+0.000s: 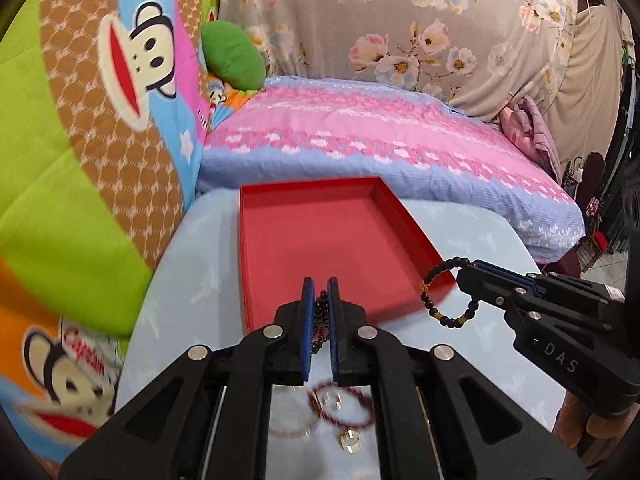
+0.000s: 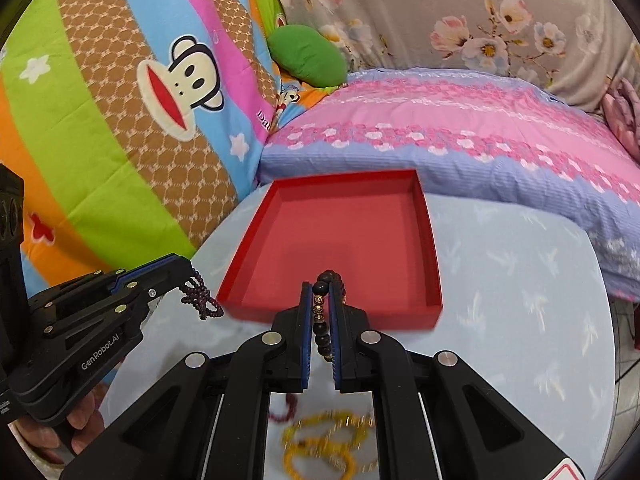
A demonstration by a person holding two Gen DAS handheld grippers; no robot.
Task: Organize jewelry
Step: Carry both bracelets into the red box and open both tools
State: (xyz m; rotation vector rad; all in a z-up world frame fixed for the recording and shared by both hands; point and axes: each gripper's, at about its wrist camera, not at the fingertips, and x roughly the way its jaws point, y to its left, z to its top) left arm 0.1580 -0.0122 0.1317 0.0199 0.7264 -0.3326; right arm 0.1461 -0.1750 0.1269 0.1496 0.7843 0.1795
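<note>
Right wrist view is showing the red tray (image 2: 340, 240) lying straight ahead of both grippers, the right gripper (image 2: 320, 312) pinching a dark bead bracelet (image 2: 322, 320) and the left gripper (image 2: 184, 276) dangling a purple bead string (image 2: 200, 300) beside the tray's near-left corner.

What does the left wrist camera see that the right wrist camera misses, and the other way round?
Only the left wrist view: a gold ring and a dark red bracelet lying on the table beneath the gripper. Only the right wrist view: a blurred heap of yellow bracelets. Both show the empty red tray on the pale blue table, the left gripper shut on a purple bead strand, and the right gripper shut on a black bead bracelet.
</note>
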